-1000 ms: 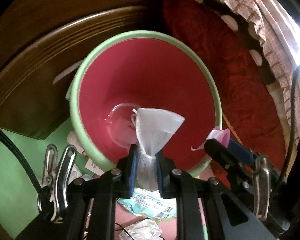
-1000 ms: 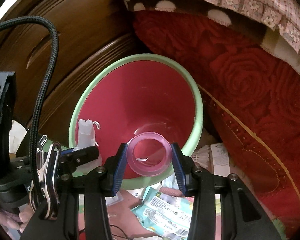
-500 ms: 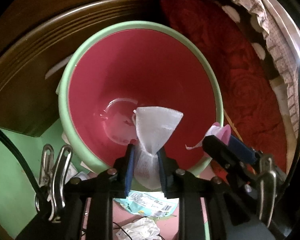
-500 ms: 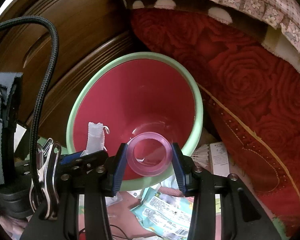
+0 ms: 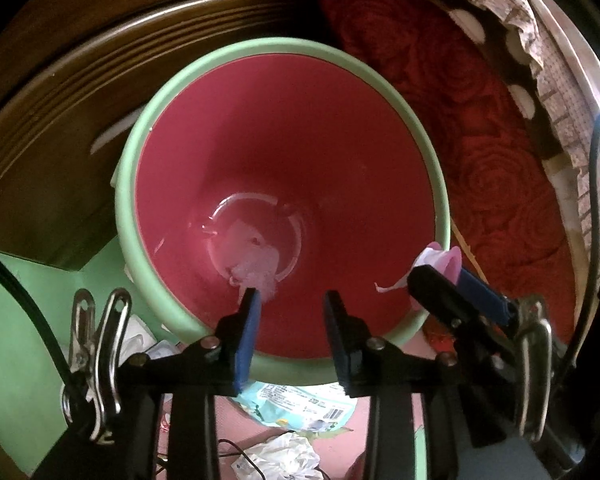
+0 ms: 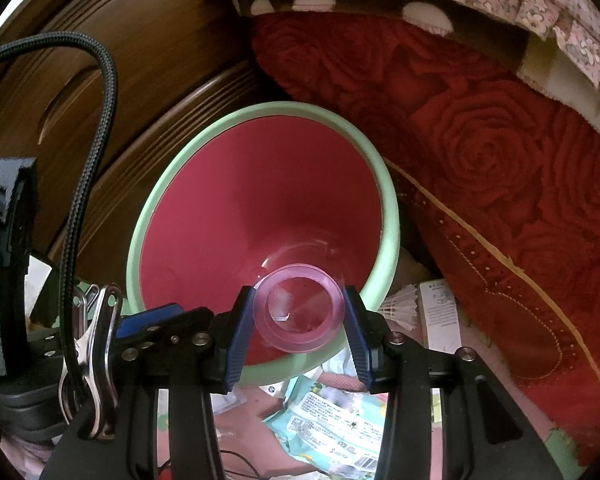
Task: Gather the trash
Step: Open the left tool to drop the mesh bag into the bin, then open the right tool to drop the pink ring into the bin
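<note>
A round bin with a pale green rim (image 5: 432, 184) (image 6: 388, 216) and a dark red inside stands below both grippers. A small white mesh pouch (image 5: 252, 256) lies blurred at the bin's bottom. My left gripper (image 5: 292, 300) hangs over the bin's near edge; its jaws are opening and nothing is between them. My right gripper (image 6: 299, 312) is shut on a pink plastic cup (image 6: 299, 312), its mouth towards the camera, above the bin's near rim. The cup (image 5: 446, 262) also shows at the right of the left wrist view.
Dark wooden furniture (image 6: 148, 64) curves behind the bin. A red rose-patterned blanket (image 6: 500, 168) hangs at the right. Below lie a pale green snack wrapper (image 6: 340, 428), crumpled white paper (image 5: 284, 456), a white shuttlecock (image 6: 400, 310) and a white box (image 6: 440, 316).
My left gripper opened and let go of the white mesh pouch, which dropped to the bottom of the bin. The right gripper kept still with the pink cup.
</note>
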The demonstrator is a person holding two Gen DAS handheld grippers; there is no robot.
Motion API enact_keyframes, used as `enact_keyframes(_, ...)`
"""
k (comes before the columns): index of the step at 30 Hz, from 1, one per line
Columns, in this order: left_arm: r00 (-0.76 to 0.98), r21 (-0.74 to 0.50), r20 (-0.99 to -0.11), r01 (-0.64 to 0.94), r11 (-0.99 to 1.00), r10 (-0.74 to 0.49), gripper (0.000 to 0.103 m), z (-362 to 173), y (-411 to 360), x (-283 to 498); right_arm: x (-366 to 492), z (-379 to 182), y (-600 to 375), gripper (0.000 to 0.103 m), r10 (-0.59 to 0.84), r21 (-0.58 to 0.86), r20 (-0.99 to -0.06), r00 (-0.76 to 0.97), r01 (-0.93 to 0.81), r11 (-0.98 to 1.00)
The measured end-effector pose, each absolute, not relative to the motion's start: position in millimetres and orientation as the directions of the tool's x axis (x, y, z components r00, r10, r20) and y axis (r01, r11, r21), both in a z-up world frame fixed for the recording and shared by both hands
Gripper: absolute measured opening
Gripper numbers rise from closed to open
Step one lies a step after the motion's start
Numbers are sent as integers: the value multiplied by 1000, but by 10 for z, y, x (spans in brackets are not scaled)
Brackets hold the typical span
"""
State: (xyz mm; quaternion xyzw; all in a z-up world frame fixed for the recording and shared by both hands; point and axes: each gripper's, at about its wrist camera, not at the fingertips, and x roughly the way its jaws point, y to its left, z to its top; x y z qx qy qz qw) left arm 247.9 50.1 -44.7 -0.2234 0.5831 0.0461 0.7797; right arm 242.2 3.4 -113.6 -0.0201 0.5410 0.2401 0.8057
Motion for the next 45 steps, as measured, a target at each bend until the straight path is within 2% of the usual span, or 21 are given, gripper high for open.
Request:
enact_keyframes(15,313,-273,-935,-347,897,-164,34,-384,502,2416,2403,-1151,83,45,353,216,-889,291,-414,884)
enact_keyframes(18,312,-280,-935,-356,892,-169,34,-380,535,2396,2388,-1142,99,47,349,209,-889,295,-417,884)
enact_keyframes(22,318,-283,-933,-361,889,-168,34,-366,570,2363,2378,-1128,85,55,348,208,-887,303,-412,887)
enact_keyframes(45,336,-280,-928,-339,898,-162,34,-208,534,2190,2259,-1008,30,55,356,219,-883,307,-401,890)
